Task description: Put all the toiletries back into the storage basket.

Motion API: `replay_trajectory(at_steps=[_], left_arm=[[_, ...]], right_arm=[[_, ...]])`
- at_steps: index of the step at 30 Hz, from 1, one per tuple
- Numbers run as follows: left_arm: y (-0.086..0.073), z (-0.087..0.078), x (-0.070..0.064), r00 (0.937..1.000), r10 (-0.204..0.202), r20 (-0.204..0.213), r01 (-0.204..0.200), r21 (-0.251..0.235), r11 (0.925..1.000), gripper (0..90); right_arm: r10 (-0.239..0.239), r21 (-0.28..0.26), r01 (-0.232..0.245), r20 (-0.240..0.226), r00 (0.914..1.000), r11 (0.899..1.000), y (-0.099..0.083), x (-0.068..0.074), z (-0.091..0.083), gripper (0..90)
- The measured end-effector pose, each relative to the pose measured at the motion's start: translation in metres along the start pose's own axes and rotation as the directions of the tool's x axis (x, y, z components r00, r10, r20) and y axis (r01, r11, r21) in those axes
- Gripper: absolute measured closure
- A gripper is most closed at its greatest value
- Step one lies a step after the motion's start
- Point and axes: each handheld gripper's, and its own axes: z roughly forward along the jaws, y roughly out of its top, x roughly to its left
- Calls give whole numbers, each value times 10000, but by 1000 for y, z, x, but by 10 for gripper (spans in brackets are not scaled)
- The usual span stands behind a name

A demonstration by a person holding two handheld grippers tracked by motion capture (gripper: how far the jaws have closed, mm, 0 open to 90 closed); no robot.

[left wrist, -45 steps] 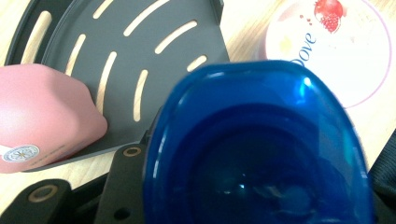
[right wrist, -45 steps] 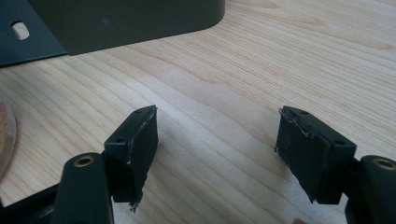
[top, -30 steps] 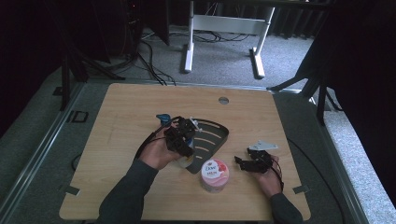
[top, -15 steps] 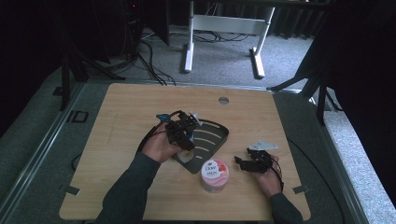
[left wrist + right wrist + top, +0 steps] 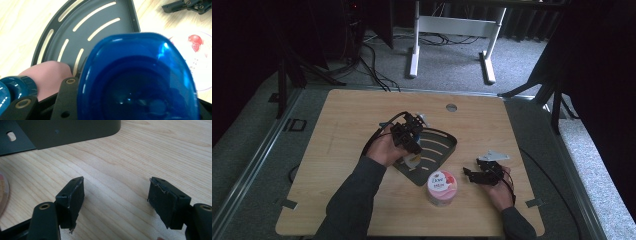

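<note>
two grippers are at work here, and the coming move turns on the left one. the left gripper (image 5: 408, 136) hangs over the near-left part of the dark slotted tray (image 5: 441, 137), with a blue translucent bottle (image 5: 138, 80) between its jaws. in the left gripper view the bottle sits so close to the camera that its rounded end covers most of the frame, its long axis running roughly along the jaws toward the tray. directly beyond it lies the tray floor with its pale curved slots, so the bottle is above the tray, not beside it — whether it already touches the floor i cannot tell. the jaws look clamped on the bottle, black links pressing in on either side of it. a second blue round part (image 5: 15, 86) and a pink shape (image 5: 47, 75) show at the lower left of that view; what they are is unclear.

just beside the tray's near corner stands a pink-lidded jar (image 5: 441, 186), between the two hands. the right gripper (image 5: 482, 175) rests low on the wooden table (image 5: 347, 115), right of the jar and well apart from the bottle. its jaws stand wide apart with nothing but bare wood between them, and the tray's outer wall (image 5: 75, 131) lies ahead of them.

judging from this, the left hand is the nearer one and has only to lower the bottle.
</note>
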Motion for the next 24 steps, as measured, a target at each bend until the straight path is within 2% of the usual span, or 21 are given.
replay_trajectory(at_steps=[7, 13, 17, 24], left_arm=[[6, 0, 10, 9996, -295, 31, 295, -159, 9994, 550], [13, -1, 17, 9997, -248, -73, 247, -154, 9996, 550], [17, -1, 22, 9996, -267, 92, 269, -174, 9995, 550], [23, -1, 30, 10000, 15, -14, -15, -151, 9999, 550]], right_arm=[[4, -9, -4, 3, 10000, 10000, 0, 0, 0, 289], [5, -8, -5, 2, 10000, 10000, 0, 0, 0, 289], [5, -6, -5, -1, 10000, 10000, 0, 0, 0, 289], [-3, -6, 3, -8, 10000, 10000, 0, 0, 0, 289]])
